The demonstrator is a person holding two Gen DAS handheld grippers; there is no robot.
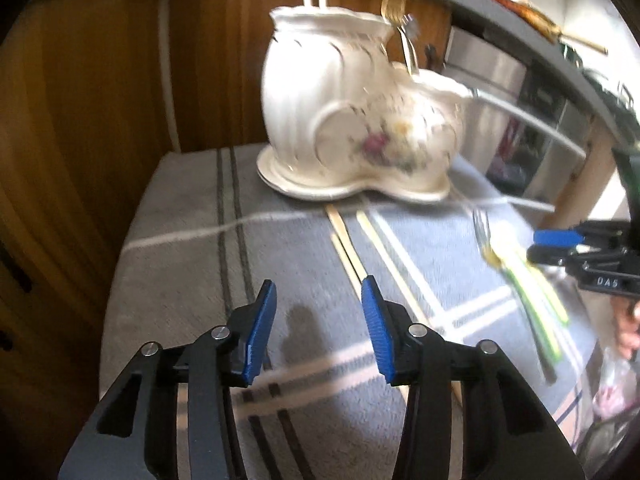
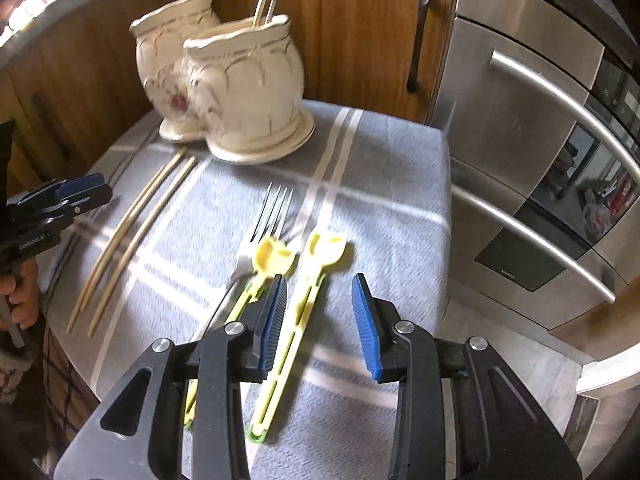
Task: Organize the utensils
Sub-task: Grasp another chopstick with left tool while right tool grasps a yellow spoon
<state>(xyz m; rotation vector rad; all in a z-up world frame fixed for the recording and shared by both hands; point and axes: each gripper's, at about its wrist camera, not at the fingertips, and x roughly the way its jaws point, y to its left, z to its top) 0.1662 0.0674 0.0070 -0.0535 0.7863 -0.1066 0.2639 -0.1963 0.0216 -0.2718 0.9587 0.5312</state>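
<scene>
A cream ceramic double-pot holder (image 1: 352,120) (image 2: 240,88) stands at the back of the cloth-covered table; chopsticks and forks stick out of it. Two loose chopsticks (image 2: 132,232) (image 1: 360,248) lie on the cloth. A silver fork (image 2: 268,216) and two yellow-green plastic utensils (image 2: 300,304) (image 1: 532,300) lie nearer. My right gripper (image 2: 320,320) is open, low over the right yellow utensil, which lies between its fingers. My left gripper (image 1: 320,328) is open and empty above the cloth, left of the chopsticks. In the right wrist view the left gripper (image 2: 72,196) shows at the left edge.
The grey striped cloth (image 1: 192,240) covers a small table. Wooden cabinets (image 1: 100,100) stand behind and left. A steel oven (image 2: 540,160) stands to the right, close to the table edge. The right gripper (image 1: 560,244) shows at the right edge of the left wrist view.
</scene>
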